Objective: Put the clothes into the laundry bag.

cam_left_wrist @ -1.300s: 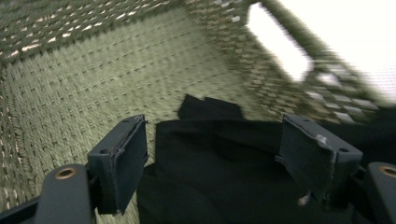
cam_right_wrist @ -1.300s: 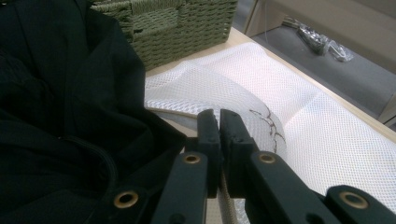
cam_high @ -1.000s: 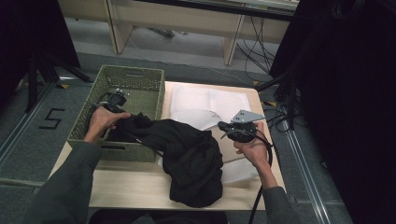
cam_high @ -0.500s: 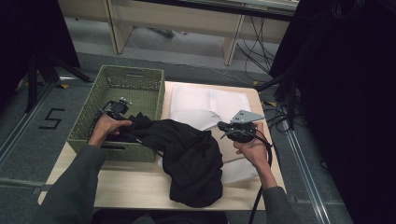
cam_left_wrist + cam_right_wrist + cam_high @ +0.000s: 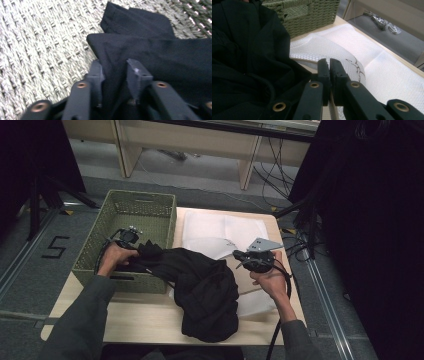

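- The left gripper (image 5: 131,240) is sitting inside the green woven basket (image 5: 90,255), at about 9 o'clock of the table (image 5: 150,312) in the high view; its jaws have just been closing, and in the left gripper view a fold of the black garment (image 5: 160,57) is lying between them, the pads pressing into the cloth.
- The black garment (image 5: 205,290) is draping from the basket's right wall across the table toward 6 o'clock, where most of it is piling up (one end is resting on the basket's woven floor (image 5: 37,50)).
- The right gripper (image 5: 240,257) is hovering at about 3 o'clock of the garment, jaws clenched together; in the right gripper view, a thin edge of the white mesh bag (image 5: 374,65) seems to be running down between them.
- The mesh bag (image 5: 220,227) is lying flat at 12 o'clock of the garment, partly under it.
- A "5" (image 5: 55,247) is showing on the floor at 9 o'clock of the basket.
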